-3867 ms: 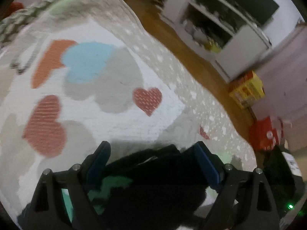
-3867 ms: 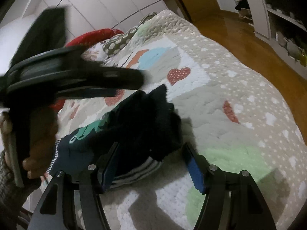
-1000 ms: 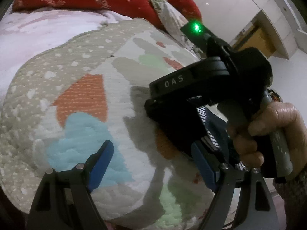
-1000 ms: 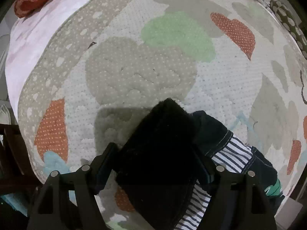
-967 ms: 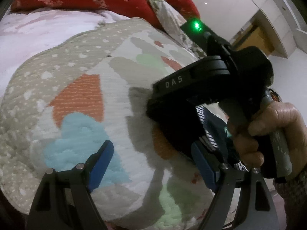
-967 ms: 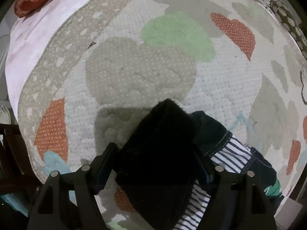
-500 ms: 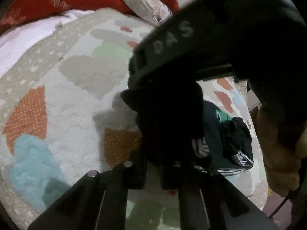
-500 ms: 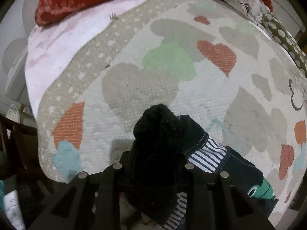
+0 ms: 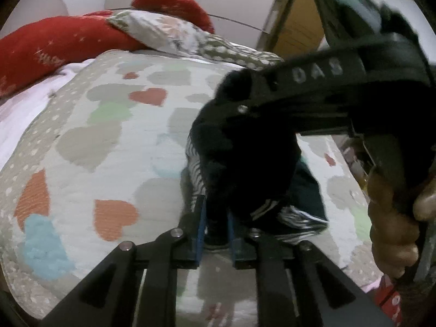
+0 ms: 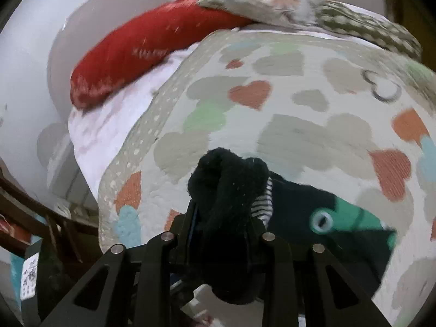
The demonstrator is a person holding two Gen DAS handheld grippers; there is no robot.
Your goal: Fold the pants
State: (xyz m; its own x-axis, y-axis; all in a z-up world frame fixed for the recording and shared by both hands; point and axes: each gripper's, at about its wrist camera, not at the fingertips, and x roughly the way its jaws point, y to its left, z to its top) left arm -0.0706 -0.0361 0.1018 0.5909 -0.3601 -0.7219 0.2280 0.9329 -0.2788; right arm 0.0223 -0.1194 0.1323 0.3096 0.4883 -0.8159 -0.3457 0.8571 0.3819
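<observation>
Hanging above the heart-print quilt point(image 9: 114, 169) of the bed, the black pants point(image 9: 245, 163) are clamped in both tongs: left tongs point(image 9: 215, 231) on a fold, right tongs point(image 10: 222, 234) on a bunched end. Right tool housing reads "DAS" point(image 9: 317, 70).

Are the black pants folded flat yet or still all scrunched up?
Still scrunched. The black pants hang bunched between both grippers, the left gripper and the right gripper, above the heart quilt.
</observation>
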